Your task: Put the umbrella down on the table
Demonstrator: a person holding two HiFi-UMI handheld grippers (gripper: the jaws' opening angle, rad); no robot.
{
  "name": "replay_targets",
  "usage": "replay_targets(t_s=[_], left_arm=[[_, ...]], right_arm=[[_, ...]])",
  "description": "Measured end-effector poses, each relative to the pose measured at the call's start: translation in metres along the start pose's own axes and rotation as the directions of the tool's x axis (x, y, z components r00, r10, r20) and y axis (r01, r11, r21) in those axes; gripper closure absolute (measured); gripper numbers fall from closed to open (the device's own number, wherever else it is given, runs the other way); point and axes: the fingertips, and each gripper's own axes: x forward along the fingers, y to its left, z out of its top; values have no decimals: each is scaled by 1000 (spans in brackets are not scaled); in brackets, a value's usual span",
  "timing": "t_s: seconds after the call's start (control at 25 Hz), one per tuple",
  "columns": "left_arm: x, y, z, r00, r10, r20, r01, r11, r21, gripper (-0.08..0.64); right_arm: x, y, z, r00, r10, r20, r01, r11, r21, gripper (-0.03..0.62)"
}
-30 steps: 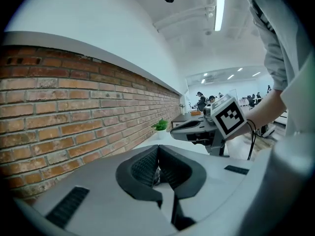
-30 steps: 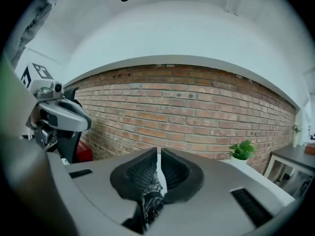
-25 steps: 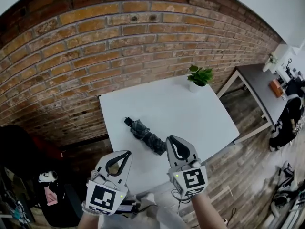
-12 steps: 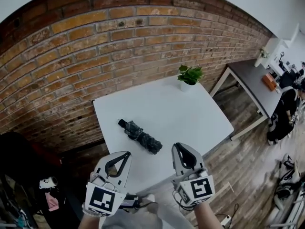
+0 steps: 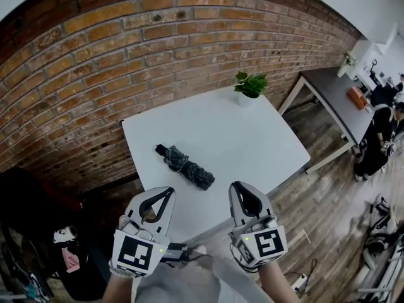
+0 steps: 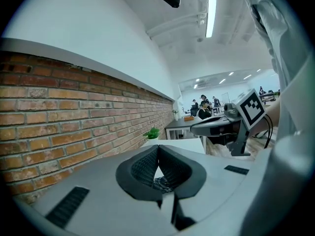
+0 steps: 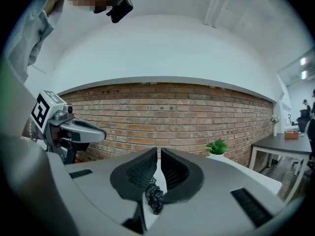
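Readable text: none that I can see, not one letter or digit.
Left gripper (image 5: 166, 192), cube marker (image 5: 134, 255): a black-and-white square code pattern that spells nothing.
Right gripper (image 5: 238, 187), cube marker (image 5: 266, 243): the same kind of square code, again no letters.
Far desk (image 5: 328, 93), orange thing (image 5: 356, 98): too small to read any print.

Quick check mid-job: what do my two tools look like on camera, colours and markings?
The left tool and right tool are light grey plastic, each ending in two curved jaws lined with black ribbed pads. Each carries a white cube with a black square marker and a small green light. Thin dark cables loop beneath the right one.
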Motion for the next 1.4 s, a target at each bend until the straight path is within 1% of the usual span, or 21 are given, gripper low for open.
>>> replay_targets(t_s=[0.16,0.4,0.8,1.4], left_arm=[[3,-2,-2,1000,0,-1,0,1000,-16,541],[7,-3,-3,1000,-17,-4,17,1000,9,541],[8,-1,-6,1000,-23,-9,23,1000,16,541],[10,2,-6,1000,-27,-4,27,1000,5,541]], right_arm=[[0,2,-10,1000,6,-31,-6,1000,2,538],[4,1,-7,1000,6,-18,-6,1000,-3,538],[1,-2,-16,999,-13,-44,13,1000,2,538],[4,3,-17,998,-11,-60,10,1000,-9,538]])
